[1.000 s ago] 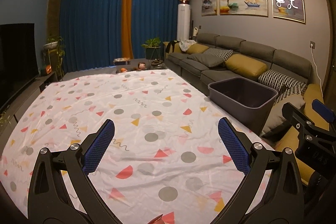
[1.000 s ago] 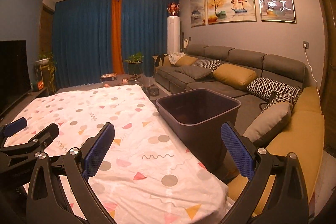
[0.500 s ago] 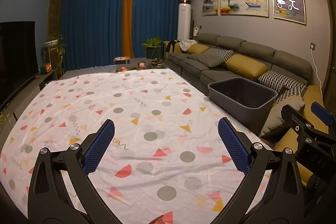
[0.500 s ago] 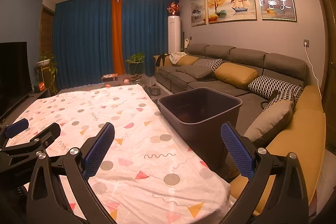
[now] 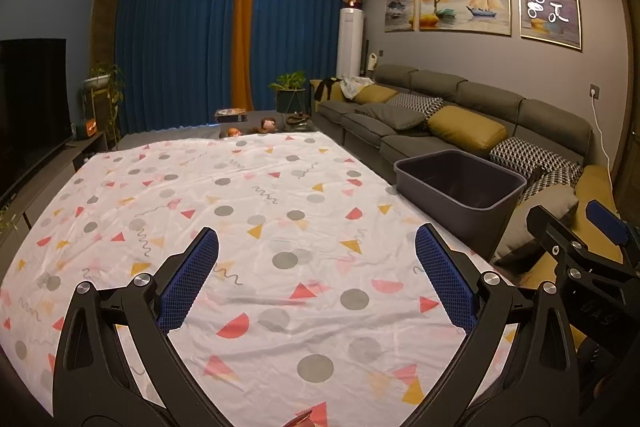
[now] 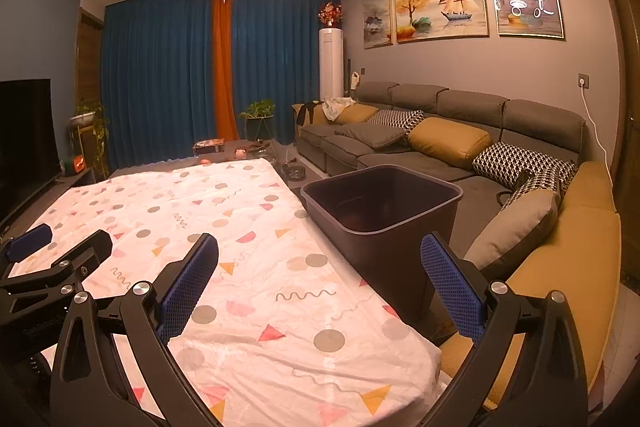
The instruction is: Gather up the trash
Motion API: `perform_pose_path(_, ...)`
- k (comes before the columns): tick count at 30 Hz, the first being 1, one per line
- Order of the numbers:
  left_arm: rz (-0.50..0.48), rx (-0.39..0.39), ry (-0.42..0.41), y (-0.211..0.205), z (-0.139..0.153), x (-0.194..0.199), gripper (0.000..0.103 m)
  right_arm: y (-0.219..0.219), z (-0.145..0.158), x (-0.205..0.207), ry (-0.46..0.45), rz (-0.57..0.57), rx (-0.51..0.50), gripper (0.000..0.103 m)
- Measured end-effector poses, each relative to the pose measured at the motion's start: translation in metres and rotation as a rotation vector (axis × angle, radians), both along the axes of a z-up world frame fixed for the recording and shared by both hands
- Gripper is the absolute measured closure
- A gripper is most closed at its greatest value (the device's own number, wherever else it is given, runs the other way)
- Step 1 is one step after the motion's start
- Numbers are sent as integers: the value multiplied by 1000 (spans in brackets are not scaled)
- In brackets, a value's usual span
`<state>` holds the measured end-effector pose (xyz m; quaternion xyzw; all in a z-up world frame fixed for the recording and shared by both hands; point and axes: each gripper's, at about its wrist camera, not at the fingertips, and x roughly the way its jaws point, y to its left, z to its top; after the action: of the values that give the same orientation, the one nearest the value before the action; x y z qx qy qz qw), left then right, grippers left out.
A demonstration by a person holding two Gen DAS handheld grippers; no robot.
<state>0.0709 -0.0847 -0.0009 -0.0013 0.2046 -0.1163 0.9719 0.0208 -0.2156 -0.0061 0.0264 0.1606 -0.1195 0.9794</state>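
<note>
Above the patterned tabletop (image 5: 280, 219), the left gripper (image 5: 316, 279) and right gripper (image 6: 320, 283) hover wide open and empty, the bin (image 6: 384, 203) just beside the edge, no trash clearly visible; scanning before reaching seems wise.

Left gripper (image 5: 316, 275) and right gripper (image 6: 320, 275), side by side, jaws wide apart

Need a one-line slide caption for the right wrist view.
Open right gripper above the patterned tablecloth, dark bin beside the table, sofa behind.
</note>
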Motion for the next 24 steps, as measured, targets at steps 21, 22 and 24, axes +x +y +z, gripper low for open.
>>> perform_pose_path(21, -14, 6, 2, -5, 0, 4, 6, -2, -2, 0, 6, -8, 8, 6)
perform_pose_path(22, -13, 5, 2, -5, 0, 4, 6, -2, -2, 1, 7, -7, 8, 6)
perform_pose_path(24, -14, 5, 1, -5, 0, 3, 6, -2, -2, 1, 9, -7, 9, 6)
